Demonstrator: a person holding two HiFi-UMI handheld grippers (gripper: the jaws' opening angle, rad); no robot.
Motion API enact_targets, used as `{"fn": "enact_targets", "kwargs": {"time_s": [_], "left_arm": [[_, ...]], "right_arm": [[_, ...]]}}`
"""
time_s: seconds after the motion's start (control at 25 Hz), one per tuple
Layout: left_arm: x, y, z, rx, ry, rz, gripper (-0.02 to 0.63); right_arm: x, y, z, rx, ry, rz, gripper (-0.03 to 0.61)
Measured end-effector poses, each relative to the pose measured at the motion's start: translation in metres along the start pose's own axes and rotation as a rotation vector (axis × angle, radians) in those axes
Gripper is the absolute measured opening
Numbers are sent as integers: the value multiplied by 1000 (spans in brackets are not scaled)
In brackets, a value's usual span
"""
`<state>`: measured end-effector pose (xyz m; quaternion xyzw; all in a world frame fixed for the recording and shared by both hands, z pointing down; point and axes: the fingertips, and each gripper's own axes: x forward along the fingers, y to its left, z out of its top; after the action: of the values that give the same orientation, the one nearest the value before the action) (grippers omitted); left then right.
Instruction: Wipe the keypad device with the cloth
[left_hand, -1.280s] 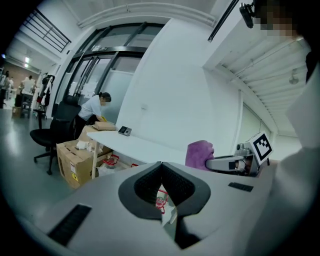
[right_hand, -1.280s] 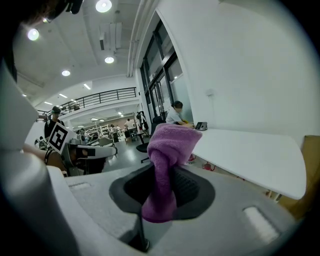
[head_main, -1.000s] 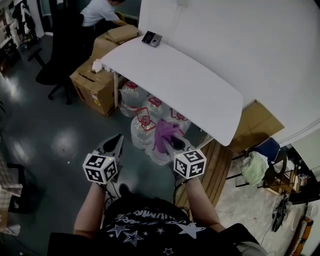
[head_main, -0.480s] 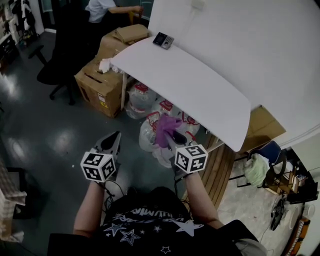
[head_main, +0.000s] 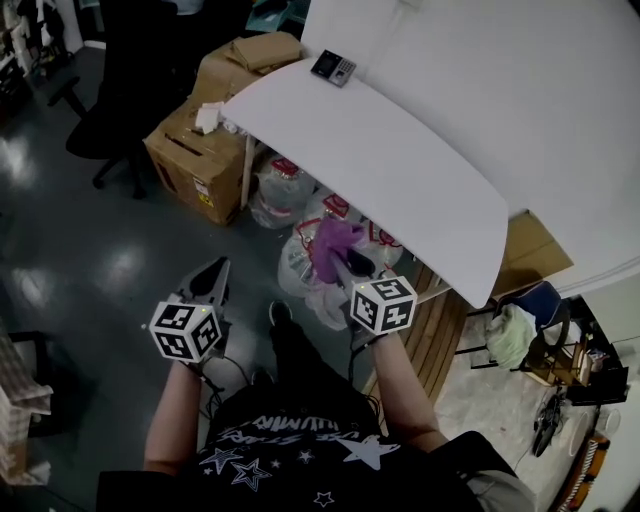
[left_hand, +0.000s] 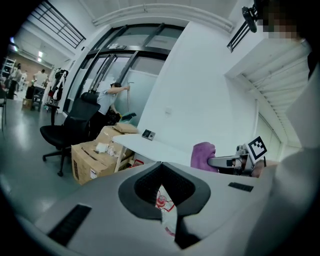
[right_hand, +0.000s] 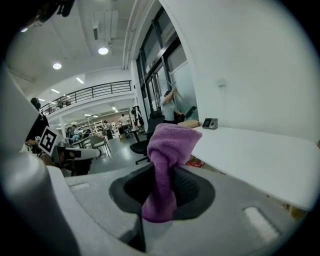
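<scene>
The keypad device (head_main: 333, 68) is a small dark unit lying at the far corner of the long white table (head_main: 400, 170); it also shows as the keypad device (left_hand: 148, 134) and keypad device (right_hand: 210, 123). Both grippers hang over the floor, well short of the table. My right gripper (head_main: 345, 262) is shut on a purple cloth (head_main: 335, 243), which stands up in a bunch between the jaws as the cloth (right_hand: 167, 150). My left gripper (head_main: 208, 278) is shut with nothing in it, and from it I see the cloth (left_hand: 202, 155) off to the right.
Cardboard boxes (head_main: 195, 150) stand at the table's left end, with large water jugs (head_main: 290, 185) under the table. A black office chair (head_main: 95, 120) is on the dark floor to the left. A wooden pallet (head_main: 440, 330) and a folding chair (head_main: 530, 305) lie to the right.
The view has shifted nearer the table and a foot now shows ahead of my body. The person at the boxes has left the head view. Both grippers keep their hold.
</scene>
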<state>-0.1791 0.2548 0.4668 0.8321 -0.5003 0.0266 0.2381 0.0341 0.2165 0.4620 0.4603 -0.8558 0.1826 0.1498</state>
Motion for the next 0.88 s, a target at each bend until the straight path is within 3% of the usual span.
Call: {"fn": "enact_targets", "kwargs": {"time_s": [0.44, 0.88], "left_arm": [[72, 68, 38, -9, 13, 113, 8], [176, 79, 73, -18, 33, 109, 8]], "right_arm": [[115, -61, 51, 16, 4, 69, 92], [181, -139, 90, 54, 5, 81, 92]]}}
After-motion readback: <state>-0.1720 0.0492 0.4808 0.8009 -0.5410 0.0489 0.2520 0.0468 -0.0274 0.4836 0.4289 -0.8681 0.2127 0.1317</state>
